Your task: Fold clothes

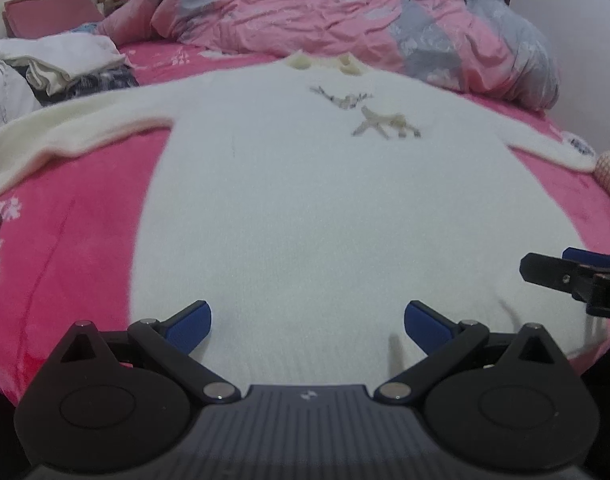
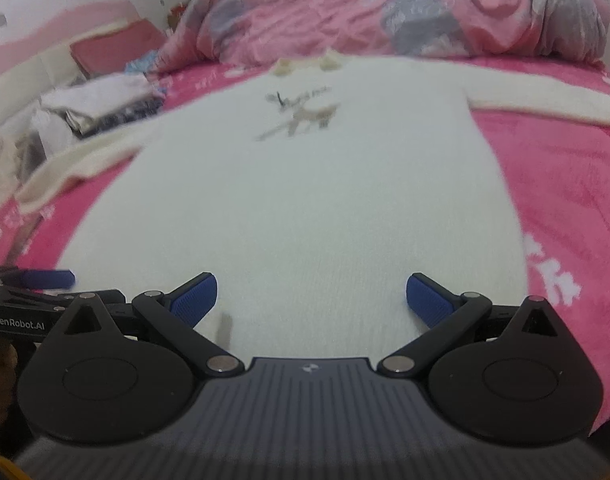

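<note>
Your left gripper (image 1: 307,322) and right gripper (image 2: 311,298) both gape over the sweater's (image 1: 305,208) hem at the bed's (image 1: 65,240) near edge.

Both cameras sit low at the foot of the bed (image 1: 85,216), each looking forward between the spread blue pads of its own hand-held gripper, close over the hem of the white sweater (image 1: 305,200). The left view faces slightly rightward, the right view slightly leftward. They share the sweater, the pink quilt (image 2: 385,12) heaped beyond it, and the clothes pile (image 1: 65,64) at the left; each catches the other tool at its edge.
</note>
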Motion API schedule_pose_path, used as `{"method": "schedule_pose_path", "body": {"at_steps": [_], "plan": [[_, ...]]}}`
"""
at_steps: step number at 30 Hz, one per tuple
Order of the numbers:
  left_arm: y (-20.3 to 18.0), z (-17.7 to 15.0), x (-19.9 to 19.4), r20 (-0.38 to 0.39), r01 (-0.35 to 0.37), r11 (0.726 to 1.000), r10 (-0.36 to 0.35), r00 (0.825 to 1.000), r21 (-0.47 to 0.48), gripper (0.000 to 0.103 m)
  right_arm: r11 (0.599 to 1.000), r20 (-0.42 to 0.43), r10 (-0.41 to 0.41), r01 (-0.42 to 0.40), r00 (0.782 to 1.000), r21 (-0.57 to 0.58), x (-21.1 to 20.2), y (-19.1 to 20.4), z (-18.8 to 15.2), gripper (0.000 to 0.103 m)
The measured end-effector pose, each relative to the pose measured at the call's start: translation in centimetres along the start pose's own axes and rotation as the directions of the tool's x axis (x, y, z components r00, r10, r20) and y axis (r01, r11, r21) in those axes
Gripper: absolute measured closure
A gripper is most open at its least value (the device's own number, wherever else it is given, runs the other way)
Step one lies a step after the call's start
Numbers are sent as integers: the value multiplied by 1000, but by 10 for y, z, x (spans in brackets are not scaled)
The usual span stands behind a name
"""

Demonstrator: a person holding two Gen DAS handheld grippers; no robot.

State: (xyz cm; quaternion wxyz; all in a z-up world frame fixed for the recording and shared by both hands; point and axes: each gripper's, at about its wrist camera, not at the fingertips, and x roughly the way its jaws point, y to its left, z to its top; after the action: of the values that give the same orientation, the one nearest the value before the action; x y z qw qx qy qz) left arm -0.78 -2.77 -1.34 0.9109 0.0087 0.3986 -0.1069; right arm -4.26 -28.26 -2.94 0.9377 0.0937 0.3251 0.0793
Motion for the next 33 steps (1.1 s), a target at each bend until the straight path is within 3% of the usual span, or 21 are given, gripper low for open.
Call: {"method": "schedule_pose_path", "body": {"at_steps": [5,17,33], "plan": [[-6,17,5,7,-14,1000,14,1000,18,0,999,64,-39,41,997,-30,-7,-1,6,1],[-40,43,60,-77,-81,995,85,993,53,0,988,98,-120,129,988,-89,14,-7,16,5],[-47,42,67,-95,-123,992,126,987,42,0,977,64,-141,149,988,-151,36,-7,-2,8]]}}
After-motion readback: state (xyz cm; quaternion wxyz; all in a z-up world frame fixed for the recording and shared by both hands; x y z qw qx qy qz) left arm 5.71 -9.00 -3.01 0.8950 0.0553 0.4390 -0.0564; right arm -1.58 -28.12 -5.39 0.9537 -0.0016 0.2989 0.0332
